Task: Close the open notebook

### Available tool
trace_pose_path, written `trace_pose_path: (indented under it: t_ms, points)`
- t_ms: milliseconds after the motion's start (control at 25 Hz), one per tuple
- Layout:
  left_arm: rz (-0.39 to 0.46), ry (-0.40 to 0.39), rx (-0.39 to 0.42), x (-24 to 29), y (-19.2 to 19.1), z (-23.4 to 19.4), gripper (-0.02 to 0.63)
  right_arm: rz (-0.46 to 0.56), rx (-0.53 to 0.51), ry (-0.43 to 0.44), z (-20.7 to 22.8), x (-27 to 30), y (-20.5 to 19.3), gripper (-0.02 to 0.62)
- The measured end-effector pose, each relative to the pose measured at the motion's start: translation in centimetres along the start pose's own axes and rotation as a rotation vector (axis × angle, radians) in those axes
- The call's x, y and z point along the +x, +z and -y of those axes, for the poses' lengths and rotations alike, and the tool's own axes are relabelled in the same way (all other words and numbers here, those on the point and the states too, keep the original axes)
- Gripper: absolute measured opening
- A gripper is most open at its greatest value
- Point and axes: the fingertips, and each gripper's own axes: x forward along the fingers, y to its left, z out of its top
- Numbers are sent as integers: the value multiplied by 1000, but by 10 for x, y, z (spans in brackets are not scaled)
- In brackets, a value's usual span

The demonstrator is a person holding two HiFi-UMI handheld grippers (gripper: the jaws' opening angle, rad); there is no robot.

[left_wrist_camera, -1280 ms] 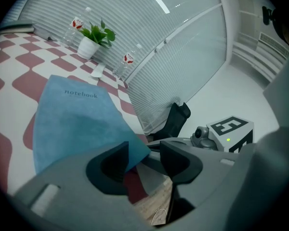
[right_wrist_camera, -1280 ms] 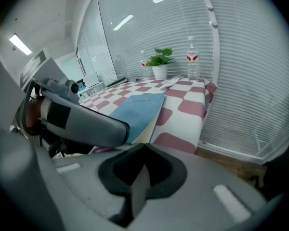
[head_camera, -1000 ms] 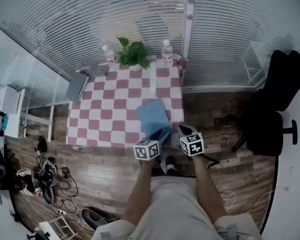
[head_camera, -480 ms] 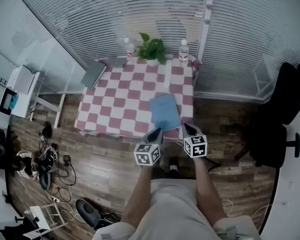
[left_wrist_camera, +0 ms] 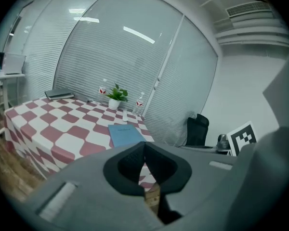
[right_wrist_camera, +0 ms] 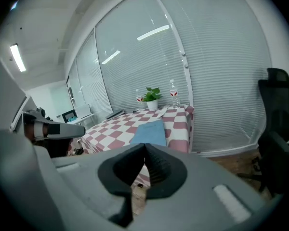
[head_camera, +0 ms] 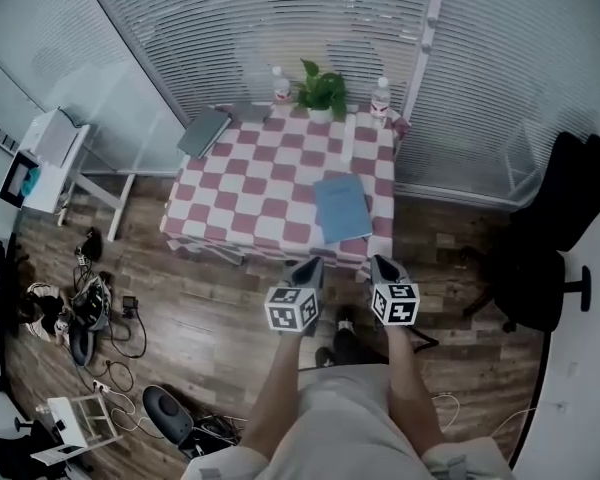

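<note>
Checkered table (head_camera: pixel 240 193) bears the shut notebook (head_camera: pixel 341 208), beyond left tool (head_camera: pixel 313 263) and right tool (head_camera: pixel 379 262), both pressed together.

Low in the frame, the right tongs (right_wrist_camera: pixel 144 147) have their jaws together with nothing between them. Above them, at centre, a blue notebook (right_wrist_camera: pixel 149 133) lies closed on the checkered table (right_wrist_camera: pixel 108 129). A potted plant (right_wrist_camera: pixel 152 95) stands at the far end and a black chair (right_wrist_camera: pixel 277 129) at the right edge.
</note>
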Motion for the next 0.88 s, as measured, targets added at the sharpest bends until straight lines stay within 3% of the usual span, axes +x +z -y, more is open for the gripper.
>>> trace_pose_path:
  t_ms: [400, 880]
  points:
    - [30, 29, 18, -65, -27, 2, 8, 35, -37, 8, -37, -49, -27, 2]
    - [28, 2, 27, -83, -44, 15, 8, 47, -58, 0, -42, -65, -47, 2]
